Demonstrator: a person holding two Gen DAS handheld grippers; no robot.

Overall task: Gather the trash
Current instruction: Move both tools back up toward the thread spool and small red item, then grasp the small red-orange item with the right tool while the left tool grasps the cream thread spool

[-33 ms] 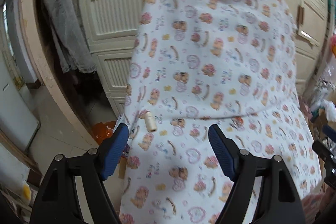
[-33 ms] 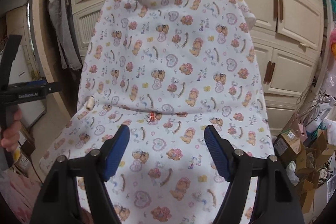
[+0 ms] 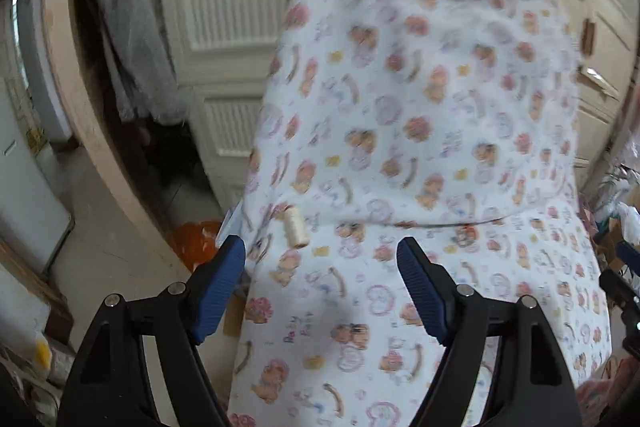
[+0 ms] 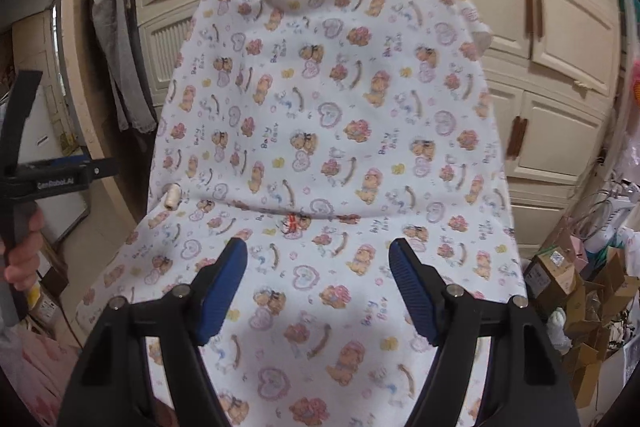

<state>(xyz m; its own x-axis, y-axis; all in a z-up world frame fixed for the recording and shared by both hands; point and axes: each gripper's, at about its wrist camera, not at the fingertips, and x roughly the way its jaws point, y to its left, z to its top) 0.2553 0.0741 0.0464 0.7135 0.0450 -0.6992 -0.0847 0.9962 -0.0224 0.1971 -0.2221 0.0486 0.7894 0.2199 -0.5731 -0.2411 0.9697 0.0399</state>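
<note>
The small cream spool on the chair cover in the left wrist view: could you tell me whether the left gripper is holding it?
No. The cream spool lies on the printed chair cover beyond the left gripper, whose open jaws hold nothing.

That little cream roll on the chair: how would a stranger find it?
Find the chair draped in a bear-print cover. Follow the crease between backrest and seat to its left end. There lies the cream roll, plain and cylindrical, unlike the red scrap at mid-crease.

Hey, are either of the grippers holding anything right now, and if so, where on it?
Nothing is held. The left gripper stands open over the chair cover; the right gripper is closing slightly with nothing between its pads.
</note>
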